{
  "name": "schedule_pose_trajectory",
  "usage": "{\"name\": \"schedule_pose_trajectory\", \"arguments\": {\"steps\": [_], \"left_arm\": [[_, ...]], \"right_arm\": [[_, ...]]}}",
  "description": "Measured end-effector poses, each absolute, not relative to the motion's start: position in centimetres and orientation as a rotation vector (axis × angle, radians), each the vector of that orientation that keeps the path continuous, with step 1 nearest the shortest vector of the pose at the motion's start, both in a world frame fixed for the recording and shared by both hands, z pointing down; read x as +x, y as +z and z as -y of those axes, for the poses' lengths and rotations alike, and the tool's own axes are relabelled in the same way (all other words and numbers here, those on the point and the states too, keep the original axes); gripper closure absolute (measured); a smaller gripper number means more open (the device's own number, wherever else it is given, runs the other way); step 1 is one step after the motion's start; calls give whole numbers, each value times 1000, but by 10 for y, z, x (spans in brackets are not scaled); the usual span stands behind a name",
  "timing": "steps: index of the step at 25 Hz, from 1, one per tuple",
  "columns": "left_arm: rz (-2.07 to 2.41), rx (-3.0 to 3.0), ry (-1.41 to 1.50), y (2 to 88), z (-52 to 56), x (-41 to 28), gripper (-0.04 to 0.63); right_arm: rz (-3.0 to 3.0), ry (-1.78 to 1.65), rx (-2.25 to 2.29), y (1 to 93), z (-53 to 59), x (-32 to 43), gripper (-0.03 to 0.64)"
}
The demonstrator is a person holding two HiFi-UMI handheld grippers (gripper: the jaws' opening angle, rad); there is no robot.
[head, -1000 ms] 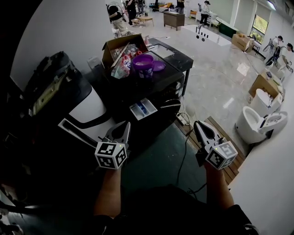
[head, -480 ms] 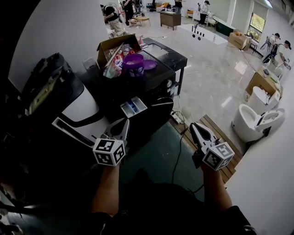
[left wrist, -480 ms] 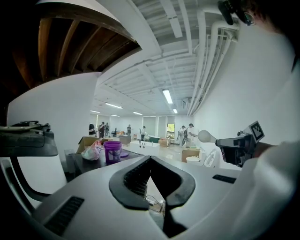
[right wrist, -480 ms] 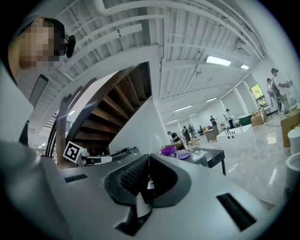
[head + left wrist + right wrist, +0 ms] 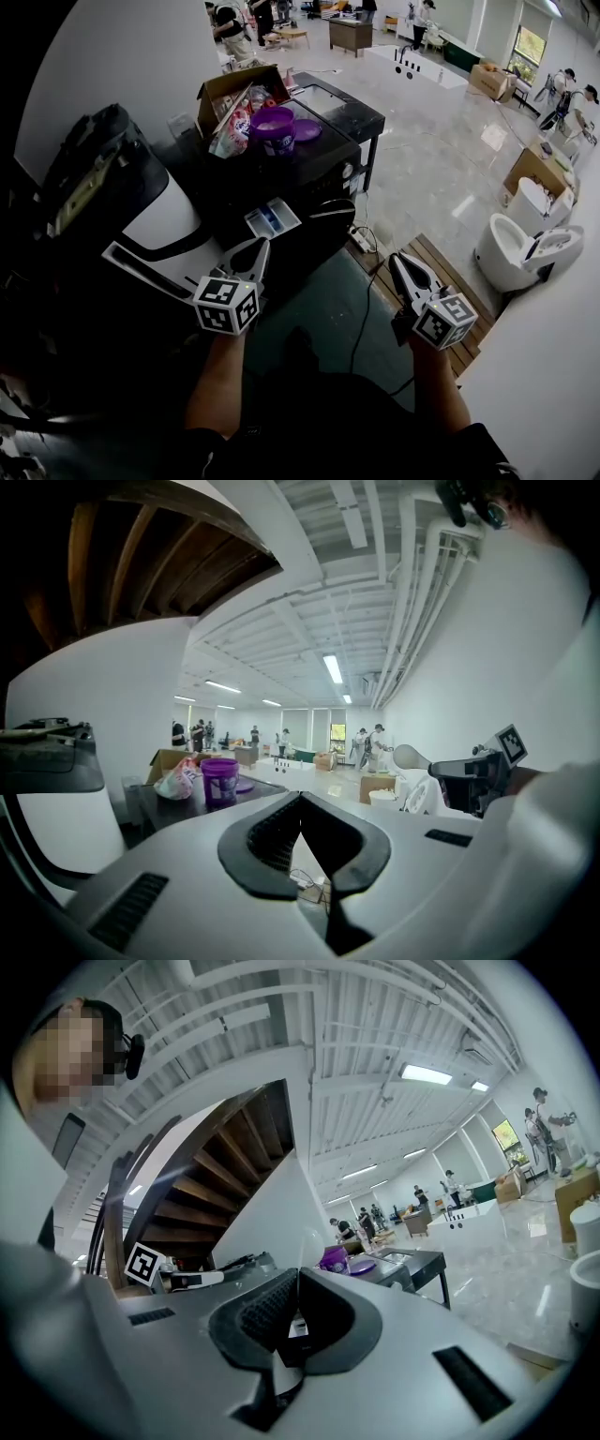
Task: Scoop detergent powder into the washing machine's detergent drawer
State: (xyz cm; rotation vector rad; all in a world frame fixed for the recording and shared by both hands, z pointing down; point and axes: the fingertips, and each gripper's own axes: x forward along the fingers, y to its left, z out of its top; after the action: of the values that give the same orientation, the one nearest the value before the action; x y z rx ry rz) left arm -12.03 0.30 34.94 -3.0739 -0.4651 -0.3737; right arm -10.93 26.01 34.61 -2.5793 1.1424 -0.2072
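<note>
A black washing machine (image 5: 309,187) stands ahead with its white detergent drawer (image 5: 272,218) pulled out. On its top sit a purple detergent tub (image 5: 274,127), the tub's lid (image 5: 307,129) beside it and an open cardboard box (image 5: 234,94). My left gripper (image 5: 251,251) hangs low in front of the machine, short of the drawer, its jaws shut on nothing. My right gripper (image 5: 405,267) is off to the right over the floor, also shut and empty. The tub (image 5: 220,780) shows far beyond the left gripper (image 5: 300,797), and the tub (image 5: 334,1258) far beyond the right gripper (image 5: 298,1274).
A white and black appliance (image 5: 159,216) stands left of the machine. A power strip and cable (image 5: 361,239) lie on the floor by a wooden pallet (image 5: 450,281). White toilets (image 5: 511,253) stand at right. People work at the far end of the hall.
The view has shifted a little, so the machine sits slightly left and higher in the frame. Both grippers stay shut, empty and about where they were.
</note>
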Motion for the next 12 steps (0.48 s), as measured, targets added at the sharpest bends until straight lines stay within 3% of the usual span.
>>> {"name": "schedule_pose_trajectory", "arguments": {"steps": [12], "left_arm": [[371, -3086, -347, 357, 68, -37, 588]], "right_arm": [[-1191, -289, -2589, 358, -196, -14, 597]]}}
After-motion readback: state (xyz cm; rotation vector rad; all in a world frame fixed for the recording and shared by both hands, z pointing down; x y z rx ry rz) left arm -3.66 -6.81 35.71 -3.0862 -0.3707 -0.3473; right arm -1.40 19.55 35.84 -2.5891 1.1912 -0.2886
